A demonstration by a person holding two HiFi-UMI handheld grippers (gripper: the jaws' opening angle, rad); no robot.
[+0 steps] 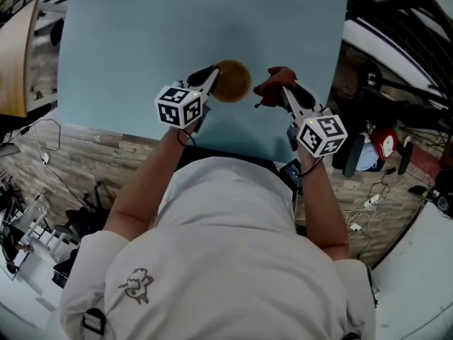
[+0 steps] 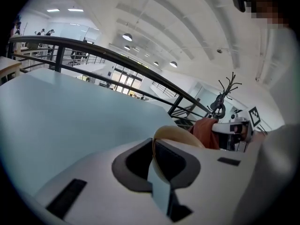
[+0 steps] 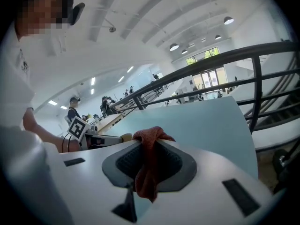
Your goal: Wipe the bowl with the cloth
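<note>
A tan wooden bowl [image 1: 231,81] hangs above the pale blue table [image 1: 141,48], held by its rim in my left gripper [image 1: 210,78], which is shut on it. In the left gripper view the bowl's rim [image 2: 176,134] stands pinched between the jaws. A rust-red cloth [image 1: 274,81] is bunched in my right gripper [image 1: 282,91], shut on it, just right of the bowl and apart from it. The cloth [image 3: 149,163] drapes down between the jaws in the right gripper view. The left gripper's marker cube [image 3: 78,127] shows there at left.
The table's near edge runs just in front of the person's torso. A black metal railing [image 3: 225,60] runs along the table's far side. Chairs, cables and gear [image 1: 375,147] lie on the floor at the right. A wooden desk [image 1: 18,55] stands at the far left.
</note>
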